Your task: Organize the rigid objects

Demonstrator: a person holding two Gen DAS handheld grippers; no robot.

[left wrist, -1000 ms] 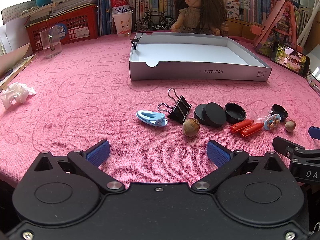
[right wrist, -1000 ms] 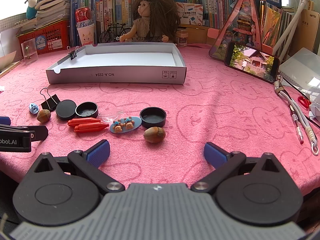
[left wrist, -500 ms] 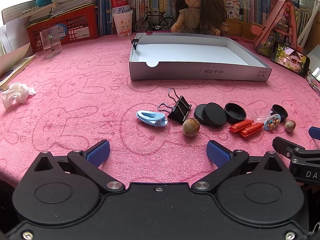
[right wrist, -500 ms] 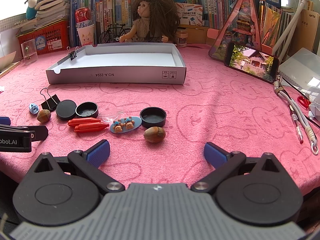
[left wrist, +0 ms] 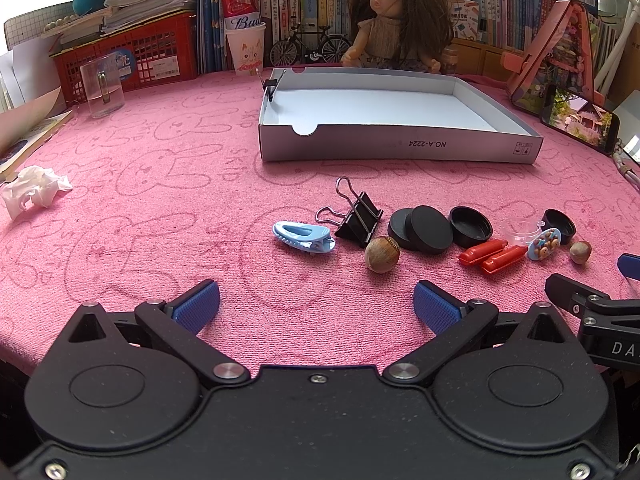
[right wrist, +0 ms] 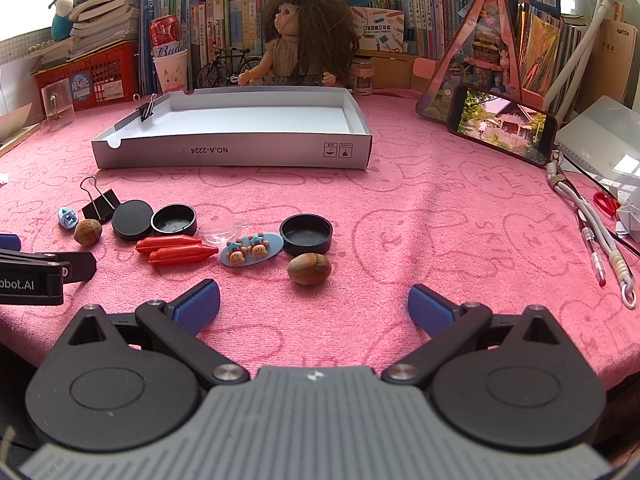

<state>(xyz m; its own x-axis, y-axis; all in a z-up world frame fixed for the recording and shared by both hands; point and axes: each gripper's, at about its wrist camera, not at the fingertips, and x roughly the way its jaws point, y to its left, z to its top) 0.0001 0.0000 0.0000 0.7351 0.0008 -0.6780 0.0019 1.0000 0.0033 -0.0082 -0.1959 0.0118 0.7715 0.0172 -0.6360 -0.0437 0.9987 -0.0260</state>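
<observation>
Nothing has shifted since the earlier frames — both tools hold the same pose. The left hand-held gripper (left wrist: 316,300) and the right hand-held gripper (right wrist: 314,300) each have their blue pads spread apart, holding nothing, low in the frame. On the pink bench (left wrist: 160,200), mid-frame, lie two hazelnuts (right wrist: 309,268), two red caps (right wrist: 174,250), three black lids (right wrist: 306,234), one large binder clip (left wrist: 358,216), one blue hair clip (left wrist: 302,237) and one bear clip (right wrist: 251,249). The white box (left wrist: 400,146) sits behind them, upper centre — a small binder clip (left wrist: 271,87) on its rim. A doll (right wrist: 304,36) and shelved books fill the top.
</observation>
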